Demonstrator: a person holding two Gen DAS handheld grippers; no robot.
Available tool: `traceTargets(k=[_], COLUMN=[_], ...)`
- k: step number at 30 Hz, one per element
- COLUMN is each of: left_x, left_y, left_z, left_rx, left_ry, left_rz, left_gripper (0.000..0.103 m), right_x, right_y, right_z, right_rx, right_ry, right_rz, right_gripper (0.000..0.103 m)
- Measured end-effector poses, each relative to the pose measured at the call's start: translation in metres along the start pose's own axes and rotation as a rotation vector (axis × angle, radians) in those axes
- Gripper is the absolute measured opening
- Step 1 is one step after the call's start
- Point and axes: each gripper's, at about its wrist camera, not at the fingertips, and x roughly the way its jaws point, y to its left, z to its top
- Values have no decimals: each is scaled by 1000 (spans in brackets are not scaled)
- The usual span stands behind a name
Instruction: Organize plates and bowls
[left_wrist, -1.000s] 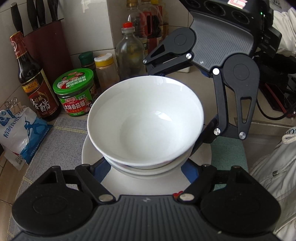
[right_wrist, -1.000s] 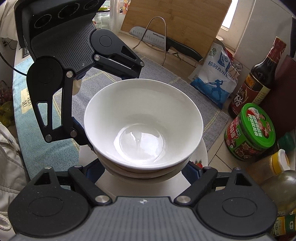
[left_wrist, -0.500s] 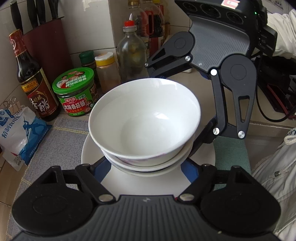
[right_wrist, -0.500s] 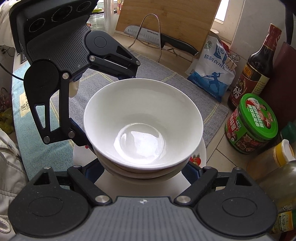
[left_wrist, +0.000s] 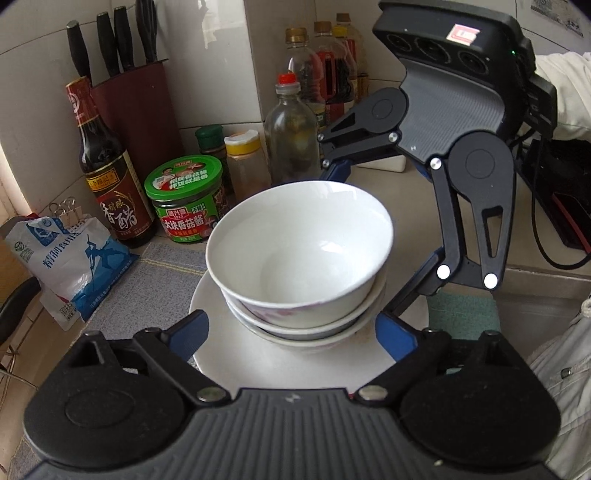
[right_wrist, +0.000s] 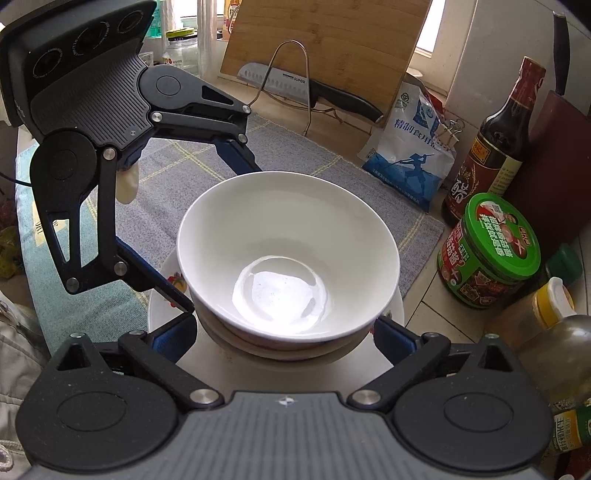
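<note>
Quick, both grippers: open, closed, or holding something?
Left gripper: open, fingers either side of the stacked white ceramic bowls on the white plate.
Right gripper: open, straddling the same stack.

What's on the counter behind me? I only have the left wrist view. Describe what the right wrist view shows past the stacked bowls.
Observer: A bamboo cutting board leans upright at the back of the counter.
Operator: Report anything sharp there.
Observer: A black-handled SUPOR knife rests across a wire rack in front of that board.
Operator: Now check the plate's rim.
Observer: The plate under the bowls carries a fruit print on its rim, at the left side in that view.
</note>
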Motion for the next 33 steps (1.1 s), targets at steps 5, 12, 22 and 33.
traceTargets(k=[5, 12, 22, 33], left_x=[-21, -64, -115, -144], left_y=[-2, -16, -12, -25], left_z=[-9, -27, -39, -26], left_rx=[-40, -129, -438, -469], left_ry=[-44, -167, -134, -93], left_rz=[53, 143, 314, 343], left_gripper=[100, 102, 102, 102], right_x=[-9, -29, -53, -89], right_y=[13, 46, 98, 156], right_z=[2, 11, 7, 10], right_rx=[47, 193, 754, 945], right_ry=[9, 20, 7, -109], right_rz=[-74, -229, -569, -743], right_gripper=[103, 103, 103, 103])
